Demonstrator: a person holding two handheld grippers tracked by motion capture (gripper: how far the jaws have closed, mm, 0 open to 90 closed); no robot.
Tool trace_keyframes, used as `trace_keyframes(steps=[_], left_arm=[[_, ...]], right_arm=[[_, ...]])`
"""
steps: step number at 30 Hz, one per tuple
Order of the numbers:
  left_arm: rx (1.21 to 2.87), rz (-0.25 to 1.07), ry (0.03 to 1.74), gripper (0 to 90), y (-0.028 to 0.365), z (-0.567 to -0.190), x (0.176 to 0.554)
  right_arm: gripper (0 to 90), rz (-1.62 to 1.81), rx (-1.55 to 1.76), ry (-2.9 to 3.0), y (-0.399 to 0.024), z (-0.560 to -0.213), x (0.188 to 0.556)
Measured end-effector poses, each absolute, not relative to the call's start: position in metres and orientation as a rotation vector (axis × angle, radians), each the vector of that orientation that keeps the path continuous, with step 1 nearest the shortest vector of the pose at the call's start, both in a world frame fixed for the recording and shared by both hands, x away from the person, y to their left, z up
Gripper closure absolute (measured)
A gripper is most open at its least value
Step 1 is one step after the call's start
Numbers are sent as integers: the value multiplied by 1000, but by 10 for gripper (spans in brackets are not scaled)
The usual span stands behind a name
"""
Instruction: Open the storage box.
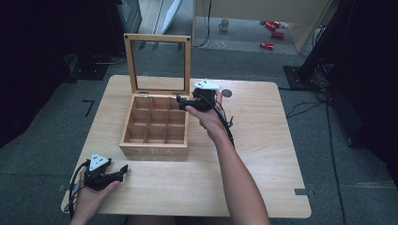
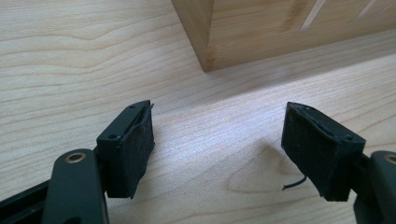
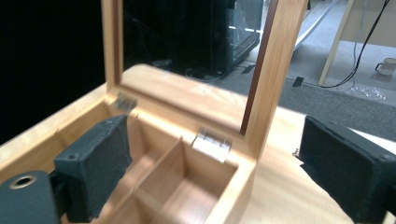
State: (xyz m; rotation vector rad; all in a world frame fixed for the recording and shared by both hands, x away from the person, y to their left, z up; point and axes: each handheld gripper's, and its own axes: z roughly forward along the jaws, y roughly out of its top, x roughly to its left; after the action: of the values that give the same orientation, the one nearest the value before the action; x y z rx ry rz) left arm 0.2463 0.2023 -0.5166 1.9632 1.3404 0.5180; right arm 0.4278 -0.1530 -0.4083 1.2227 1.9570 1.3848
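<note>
Right hand-held gripper (image 1: 180,99) gapes over tea box (image 1: 155,150) rim, beside upright lid (image 1: 157,63)

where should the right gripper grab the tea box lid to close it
Judging by its pose, the top rail of the upright lid: it is a thin wooden bar, free on both faces, farthest from the hinges. Bring the open right gripper from above, one pad on each face.
</note>
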Motion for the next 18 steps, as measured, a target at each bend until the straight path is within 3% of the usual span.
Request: trace_keyframes(steps=[18], left_arm=[[2000,572,1339,260,197,-517,244]], right_arm=[[78,1353,1289,1933,-226,-430,338]])
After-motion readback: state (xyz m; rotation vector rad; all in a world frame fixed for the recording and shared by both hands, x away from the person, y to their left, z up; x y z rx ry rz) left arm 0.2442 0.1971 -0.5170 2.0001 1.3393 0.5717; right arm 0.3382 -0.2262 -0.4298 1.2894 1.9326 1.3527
